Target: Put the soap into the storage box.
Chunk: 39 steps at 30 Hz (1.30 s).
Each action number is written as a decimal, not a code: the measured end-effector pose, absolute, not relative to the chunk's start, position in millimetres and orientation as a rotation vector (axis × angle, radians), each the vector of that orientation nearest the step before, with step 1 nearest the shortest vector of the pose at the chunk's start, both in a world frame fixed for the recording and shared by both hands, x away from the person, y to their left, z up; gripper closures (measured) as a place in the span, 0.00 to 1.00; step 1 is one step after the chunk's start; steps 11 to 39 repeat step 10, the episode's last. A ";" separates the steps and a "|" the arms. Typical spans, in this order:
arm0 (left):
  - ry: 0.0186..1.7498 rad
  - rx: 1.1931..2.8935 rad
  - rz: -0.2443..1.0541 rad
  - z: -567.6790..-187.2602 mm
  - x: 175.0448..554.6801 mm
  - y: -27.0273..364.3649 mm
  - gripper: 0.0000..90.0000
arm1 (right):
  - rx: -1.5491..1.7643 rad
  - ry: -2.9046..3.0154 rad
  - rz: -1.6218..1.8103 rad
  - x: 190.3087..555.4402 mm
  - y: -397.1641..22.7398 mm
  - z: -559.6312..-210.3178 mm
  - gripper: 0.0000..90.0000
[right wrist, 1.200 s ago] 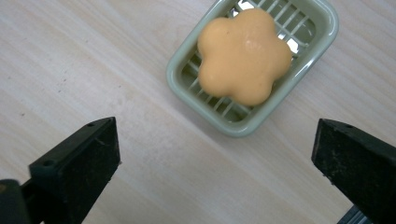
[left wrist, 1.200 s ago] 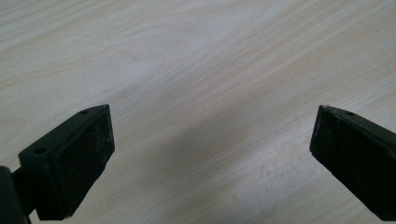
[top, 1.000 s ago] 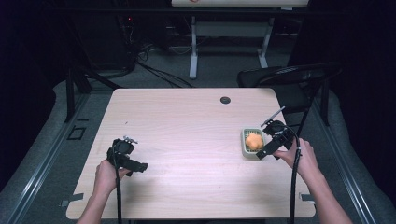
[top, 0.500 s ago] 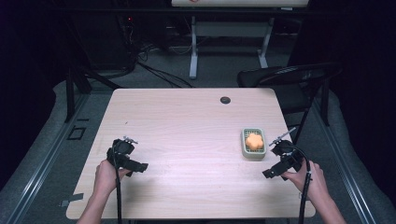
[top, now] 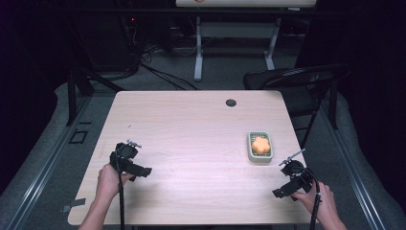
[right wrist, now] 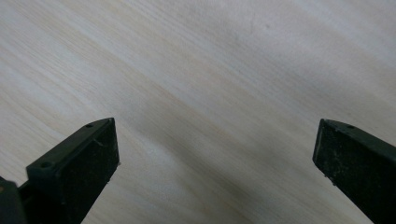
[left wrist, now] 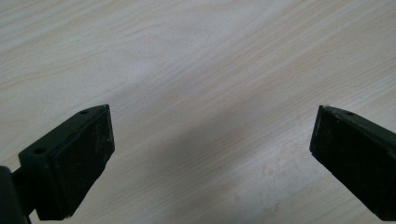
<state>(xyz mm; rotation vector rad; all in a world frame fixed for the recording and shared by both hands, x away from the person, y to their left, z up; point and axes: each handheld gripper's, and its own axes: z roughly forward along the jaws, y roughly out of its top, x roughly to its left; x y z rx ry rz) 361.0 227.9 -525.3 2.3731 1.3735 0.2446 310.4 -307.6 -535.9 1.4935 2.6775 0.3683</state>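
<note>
The table (top: 191, 143) is evenly lit with soft shadows, its surroundings dark; the high view is slightly soft.

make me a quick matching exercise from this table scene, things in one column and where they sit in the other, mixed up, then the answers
Things:
1. orange flower-shaped object in a pale green rectangular tray
2. small round black grommet
3. left gripper
4. right gripper

Places:
A. near left of the light wooden table
B. far edge, right of centre
C. near right corner
D. right side, mid-depth

Pairs: 1-D, 2-B, 3-A, 4-C
</note>
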 end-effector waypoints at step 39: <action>1.377 2.366 0.237 -526.4 360.6 227.3 0.00 | 1.501 2.656 0.378 313.5 -306.3 -541.5 0.02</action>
